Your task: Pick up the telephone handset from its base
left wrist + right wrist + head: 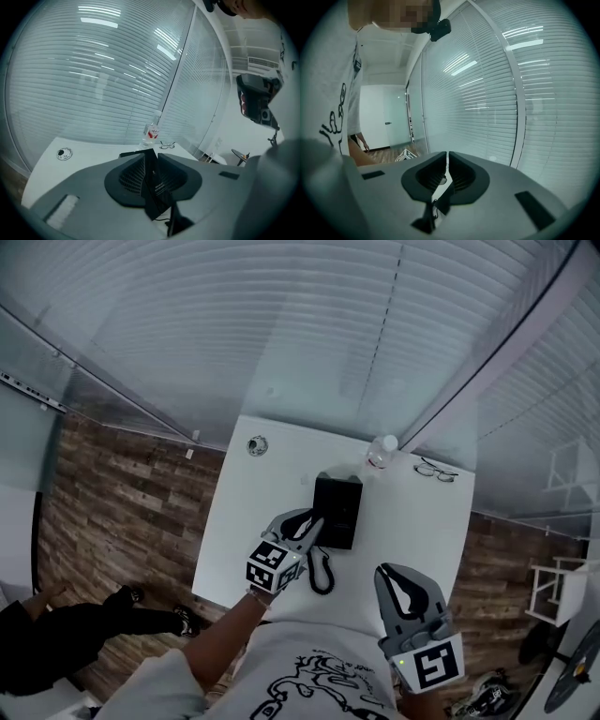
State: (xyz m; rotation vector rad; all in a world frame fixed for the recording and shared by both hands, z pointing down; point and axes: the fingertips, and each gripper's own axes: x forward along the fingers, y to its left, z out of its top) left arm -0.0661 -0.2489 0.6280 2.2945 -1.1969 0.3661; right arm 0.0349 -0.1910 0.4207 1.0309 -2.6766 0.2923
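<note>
The black telephone base (pixel 339 507) sits mid-table on the white table (pixel 246 521). My left gripper (pixel 307 519) is at the base's left side. In the left gripper view its jaws (pixel 151 154) are closed on a black slab with small print, the handset (pixel 157 192). A coiled black cord (pixel 322 576) loops down toward the table's near edge. My right gripper (pixel 394 570) hangs over the near right part of the table, apart from the phone. Its jaws (pixel 447 154) stand together with only a slit between them and nothing in it.
A water bottle (pixel 382 451) and a pair of glasses (pixel 436 470) lie at the table's far right. A round grommet (pixel 258 445) sits at the far left. Glass walls with blinds stand behind the table. Wood floor lies on both sides.
</note>
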